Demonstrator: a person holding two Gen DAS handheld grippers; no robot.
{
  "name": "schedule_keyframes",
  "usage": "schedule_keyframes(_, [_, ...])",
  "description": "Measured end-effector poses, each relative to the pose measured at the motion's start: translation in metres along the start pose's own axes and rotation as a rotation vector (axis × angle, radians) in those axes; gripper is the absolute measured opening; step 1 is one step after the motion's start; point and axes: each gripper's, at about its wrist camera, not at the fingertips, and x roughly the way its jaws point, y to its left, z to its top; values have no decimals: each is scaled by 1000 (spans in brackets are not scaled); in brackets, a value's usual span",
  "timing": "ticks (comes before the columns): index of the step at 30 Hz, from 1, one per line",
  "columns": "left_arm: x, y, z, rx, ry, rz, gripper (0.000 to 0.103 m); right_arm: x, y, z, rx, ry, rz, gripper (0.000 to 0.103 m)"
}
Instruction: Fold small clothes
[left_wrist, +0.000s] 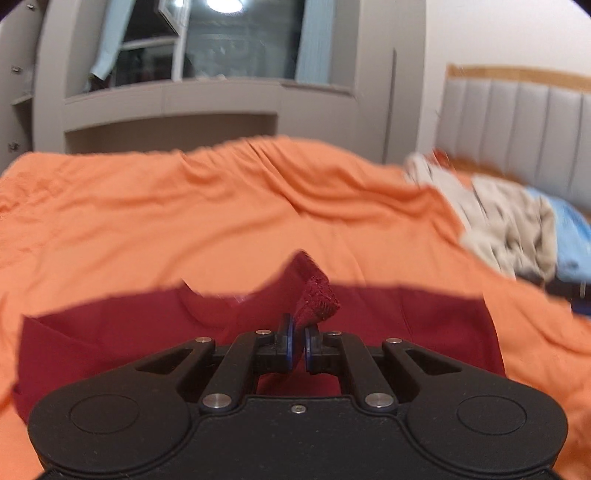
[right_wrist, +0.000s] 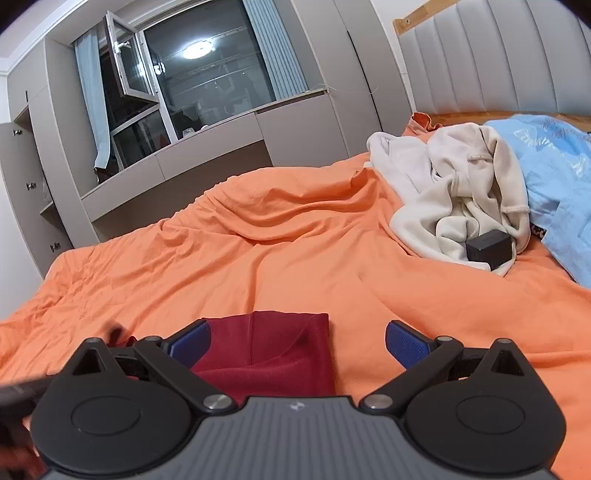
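A dark red garment (left_wrist: 406, 325) lies spread on the orange bed sheet (left_wrist: 184, 221). My left gripper (left_wrist: 299, 332) is shut on a bunched ribbed edge of the red garment (left_wrist: 317, 299) and lifts that part above the rest. In the right wrist view the red garment (right_wrist: 269, 350) lies folded between and below the fingers. My right gripper (right_wrist: 297, 343) is open, its blue pads (right_wrist: 404, 345) wide apart, hovering over the garment's right edge and holding nothing.
A heap of cream clothes (right_wrist: 454, 184) and a light blue garment (right_wrist: 554, 184) lie at the right near the grey padded headboard (right_wrist: 498, 55). A small black box (right_wrist: 487, 249) rests on the cream heap. Grey cabinets and a window (right_wrist: 184, 81) stand beyond the bed.
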Motion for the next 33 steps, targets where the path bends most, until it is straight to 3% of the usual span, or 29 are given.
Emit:
schedule_keyframes(6, [24,-3,-28,11,132,-66,9,1,-4,1,23,5,-4,103])
schedule_keyframes(9, [18,4,-33,-8,176,-95,20,2,-1,-3,19,16,2,103])
schedule_keyframes(12, [9,14,-31,-44,198,-122,46,6,5,-7,6,34,9,103])
schedule_keyframes(14, [2,19,-27,-61,204,-109,83,8,9,-10,-5,45,12,103])
schedule_keyframes(16, [-5,24,-26,-74,198,-89,92,10,14,-13,-17,58,15,103])
schedule_keyframes(23, [-39,64,-21,-126,205,-20,102,24,39,-30,-64,93,62,103])
schedule_keyframes(29, [-82,123,-26,-132,183,125,102,41,72,-48,-117,154,153,98])
schedule_keyframes(33, [-102,179,-38,-221,172,218,102,42,91,-60,-184,176,210,99])
